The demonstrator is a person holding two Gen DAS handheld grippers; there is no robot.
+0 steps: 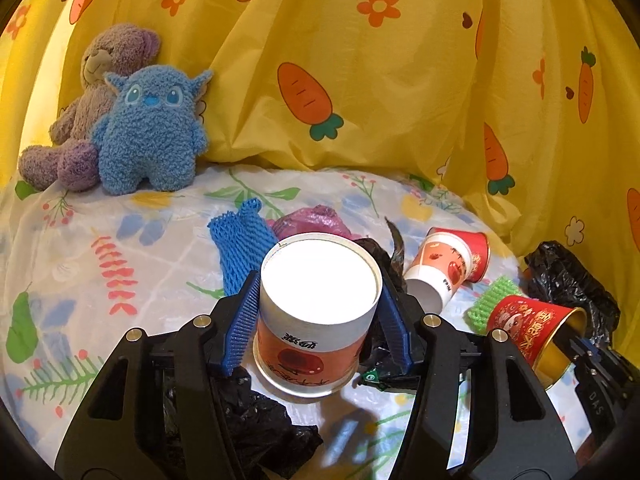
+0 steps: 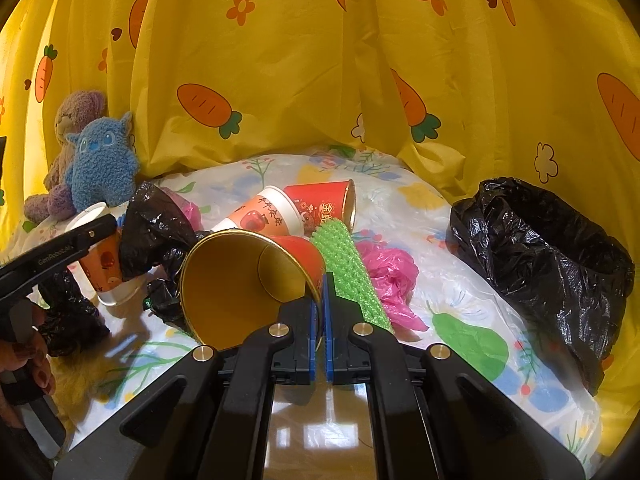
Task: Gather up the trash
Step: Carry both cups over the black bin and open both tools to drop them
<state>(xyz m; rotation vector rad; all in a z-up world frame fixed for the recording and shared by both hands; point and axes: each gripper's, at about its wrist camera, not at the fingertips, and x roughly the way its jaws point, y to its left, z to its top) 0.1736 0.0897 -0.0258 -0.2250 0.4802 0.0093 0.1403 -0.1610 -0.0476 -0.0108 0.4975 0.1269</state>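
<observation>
Altogether four cups, two tool-held, two lying

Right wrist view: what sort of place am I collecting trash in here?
Probably a home-style mock-up, maybe a child's room or play corner: a table under a floral plastic cover, a yellow carrot-print curtain behind, and plush toys at the back. Cups and bags litter the top.

Both cameras ride low over the table, facing the yellow carrot curtain. The left one sits close behind an upturned cup; the right looks from further right. Both catch the blue plush toy and that cup.
</observation>
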